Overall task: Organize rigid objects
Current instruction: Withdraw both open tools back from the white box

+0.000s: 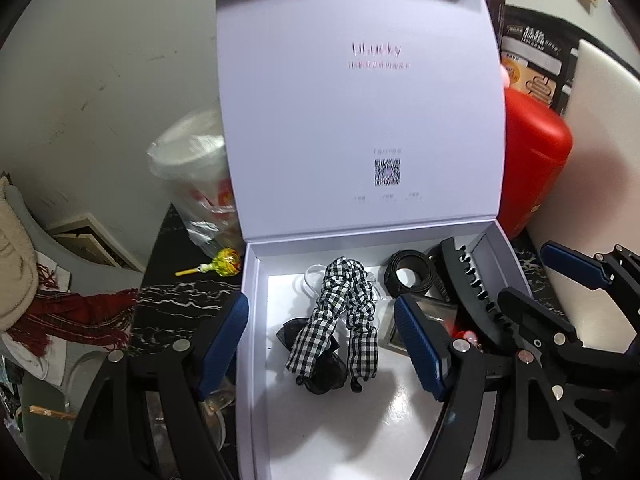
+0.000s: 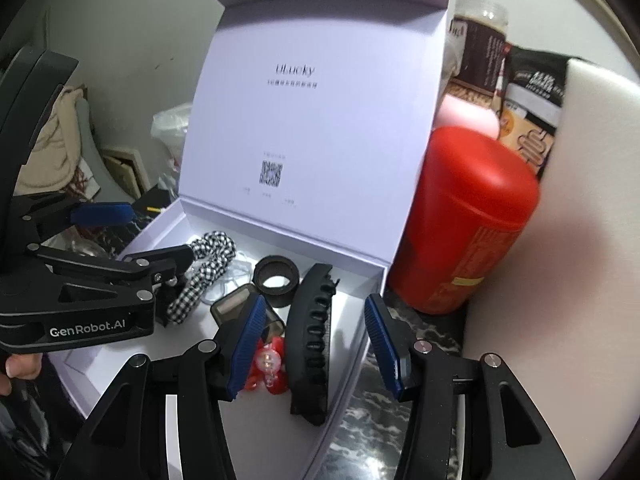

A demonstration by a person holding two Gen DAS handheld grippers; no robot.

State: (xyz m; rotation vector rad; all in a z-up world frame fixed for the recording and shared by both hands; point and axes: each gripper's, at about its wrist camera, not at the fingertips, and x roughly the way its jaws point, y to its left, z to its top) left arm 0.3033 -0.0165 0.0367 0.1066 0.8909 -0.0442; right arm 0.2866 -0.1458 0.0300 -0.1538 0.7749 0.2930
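A white gift box (image 1: 246, 400) (image 2: 280, 232) stands open on the dark marble table, its lid upright. Inside lie a black-and-white checked hair band (image 1: 340, 312) (image 2: 208, 264), a black ring (image 1: 408, 276) (image 2: 276, 280), a smoky little case (image 2: 232, 304), red beads (image 2: 268, 364) and a long black claw clip (image 1: 468, 288) (image 2: 312, 336). The clip leans against the box's right wall. My right gripper (image 2: 316, 346) (image 1: 548, 284) hovers over the clip, open, pads clear of it. My left gripper (image 1: 328, 332) (image 2: 136, 236) is open above the box's left side, holding nothing.
A red canister (image 2: 472, 216) (image 1: 536, 160) stands right of the box, with snack bags (image 2: 532, 92) and a jar (image 2: 476, 40) behind it. A white panel (image 2: 592, 200) closes the right side. Left of the box are a bagged cup (image 1: 196, 172), a lollipop (image 1: 224, 264) and a red scarf (image 1: 80, 320).
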